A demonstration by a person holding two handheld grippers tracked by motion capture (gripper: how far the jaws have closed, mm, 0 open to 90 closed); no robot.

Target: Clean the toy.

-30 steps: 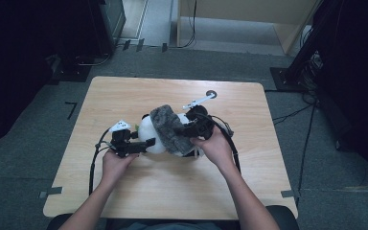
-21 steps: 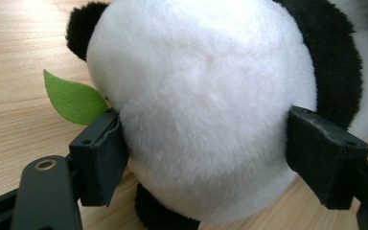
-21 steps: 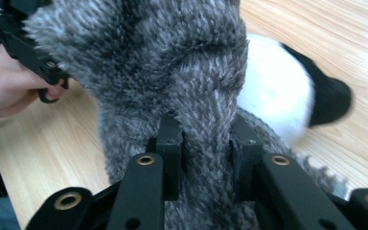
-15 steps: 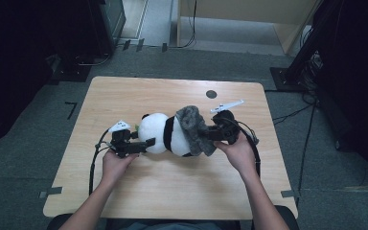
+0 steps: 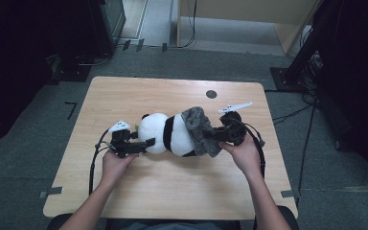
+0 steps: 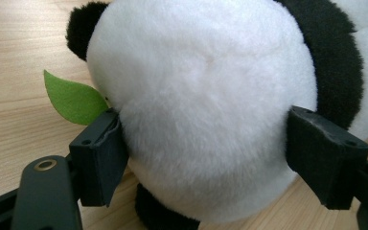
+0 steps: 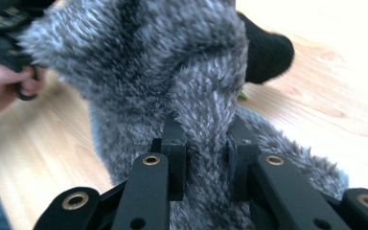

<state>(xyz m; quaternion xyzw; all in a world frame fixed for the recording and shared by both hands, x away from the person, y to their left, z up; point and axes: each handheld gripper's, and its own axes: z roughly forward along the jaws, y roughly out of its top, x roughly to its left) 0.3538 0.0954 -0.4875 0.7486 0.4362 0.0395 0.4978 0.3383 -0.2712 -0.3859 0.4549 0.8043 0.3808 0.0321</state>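
Observation:
A plush panda point(image 5: 165, 134) lies on its side across the wooden table point(image 5: 172, 93). My left gripper point(image 5: 148, 142) is shut on its white head point(image 6: 206, 96), a pad point(image 6: 103, 153) pressing into the fur on each side; a green felt leaf point(image 6: 74, 98) sticks out beside the head. A grey fuzzy cloth point(image 5: 199, 129) is bunched over the panda's lower body. My right gripper point(image 5: 215, 136) is shut on a fold of this cloth point(image 7: 172, 62), and its jaws have just closed a little tighter on it. A black plush paw point(image 7: 266, 50) shows behind the cloth.
A small dark round spot point(image 5: 211, 94) marks the table's far side. Cables trail from both grippers across the tabletop. Dark equipment point(image 5: 100, 24) and a pale cabinet point(image 5: 249, 19) stand on the floor beyond the far edge.
My right gripper has moved right with the grey cloth, dragging it off the panda's head and upper body toward its lower end. The left gripper has stayed on the head.

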